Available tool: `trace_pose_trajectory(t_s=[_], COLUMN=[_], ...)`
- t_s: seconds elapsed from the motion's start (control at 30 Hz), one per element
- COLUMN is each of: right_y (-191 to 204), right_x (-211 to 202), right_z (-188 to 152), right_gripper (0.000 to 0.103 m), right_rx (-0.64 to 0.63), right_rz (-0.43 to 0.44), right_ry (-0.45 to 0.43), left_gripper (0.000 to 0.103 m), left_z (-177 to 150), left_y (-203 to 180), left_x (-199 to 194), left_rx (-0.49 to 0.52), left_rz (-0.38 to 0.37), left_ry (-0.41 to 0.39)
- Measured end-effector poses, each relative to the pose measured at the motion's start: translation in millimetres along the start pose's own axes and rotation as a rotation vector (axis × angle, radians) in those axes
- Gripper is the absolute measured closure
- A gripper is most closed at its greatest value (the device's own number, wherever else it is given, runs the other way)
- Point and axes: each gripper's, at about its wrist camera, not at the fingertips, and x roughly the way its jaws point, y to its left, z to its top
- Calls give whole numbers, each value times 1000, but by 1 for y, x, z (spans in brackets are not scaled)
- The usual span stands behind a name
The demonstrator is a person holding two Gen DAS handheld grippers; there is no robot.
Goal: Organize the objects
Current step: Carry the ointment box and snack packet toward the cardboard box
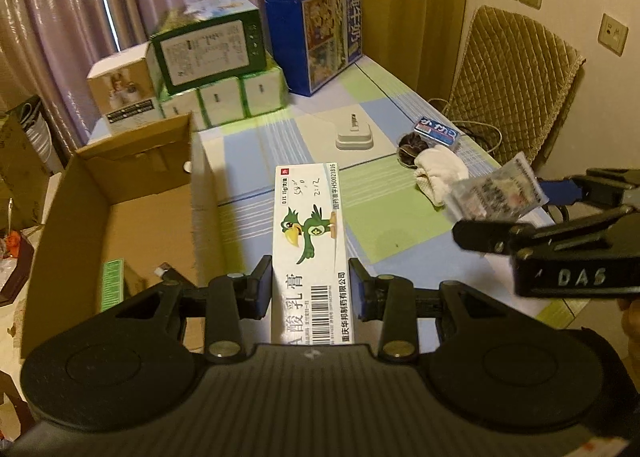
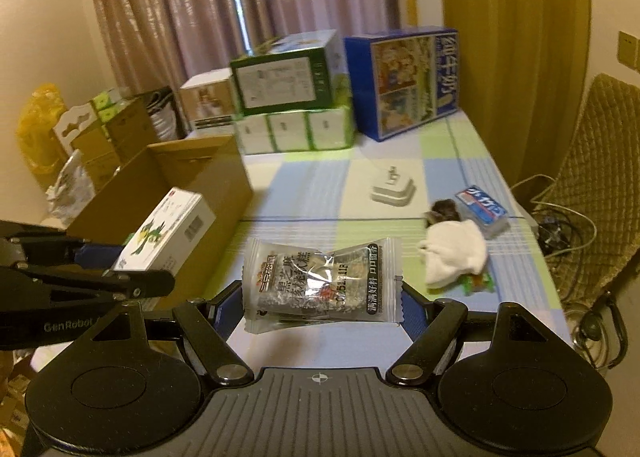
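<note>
Left gripper [image 1: 311, 289] clamps a white ointment box [image 1: 308, 241] beside the cardboard box [image 1: 120, 193], while the right gripper [image 2: 320, 307] pinches a snack packet [image 2: 320, 283].

Mauve curtains [image 2: 192, 5], padded chair [image 1: 516, 81], dim light.

"H50021816" on parrot box [image 1: 308, 253]; "GenRobot" on left tool [image 2: 120, 277].

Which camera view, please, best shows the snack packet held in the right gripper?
The right wrist view: the snack packet fills the centre, label readable, between that gripper's jaws. The left wrist view shows it small and blurred at the right edge.
</note>
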Motion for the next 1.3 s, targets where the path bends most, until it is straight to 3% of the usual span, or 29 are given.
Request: trace_pose_trajectory(t_s=[0.4,0.8,1.07,1.3], right_y=[54,118,150,167], right_x=[-6,15,40,59], right_z=[2,18,30,29], right_gripper=[28,28,28,28], right_rx=[-61,-144,-161,-185], right_rz=[72,179,239,255], right_ry=[-9,0,30,59], left_gripper=[70,70,70,70], left_z=[-11,-24,-27,-29], left_y=[41,125,167,179], left_x=[-44,-74,-71,-58], left_rx=[-45,-110,-125,-134], left_rz=[41,156,219,210], left_ry=[-42,-27,6,29])
